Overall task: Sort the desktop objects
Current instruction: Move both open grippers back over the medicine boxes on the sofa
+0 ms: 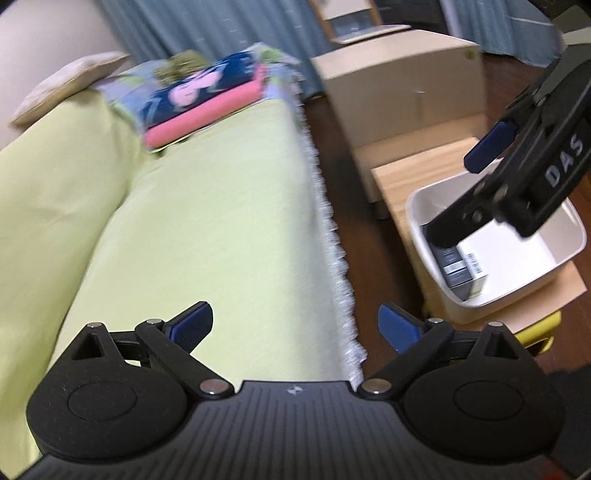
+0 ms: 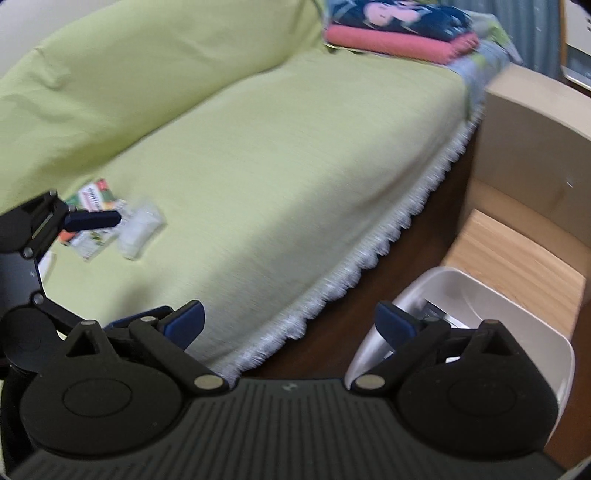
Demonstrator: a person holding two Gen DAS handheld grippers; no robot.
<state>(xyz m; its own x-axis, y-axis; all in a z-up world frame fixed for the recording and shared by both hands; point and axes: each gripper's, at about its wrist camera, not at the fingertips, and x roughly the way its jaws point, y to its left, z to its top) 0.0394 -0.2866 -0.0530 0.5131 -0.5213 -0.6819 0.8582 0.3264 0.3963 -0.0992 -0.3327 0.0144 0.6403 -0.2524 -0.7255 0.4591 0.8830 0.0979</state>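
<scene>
Nearest the left wrist camera, the left gripper has its 2 blue-padded fingers spread wide with nothing between them, above the fringed white edge of the light green sofa cover. Off to its right, the right gripper reaches over the white rectangular plastic bin; its jaws are released and empty, 1 blue pad raised above the bin and the other finger dipping toward the contents. Inside the bin lie a black box with a label and a white box with a barcode, side by side against the near wall. The bin stands on a light wooden board, next to a beige cabinet.

From the right wrist view, a colourful printed packet and a small clear wrapped packet lie on the green cover, just beside each other. The packets are blurred, so their labels cannot be read. At the sofa's far end sits a folded stack of dark blue patterned and pink fabric.
</scene>
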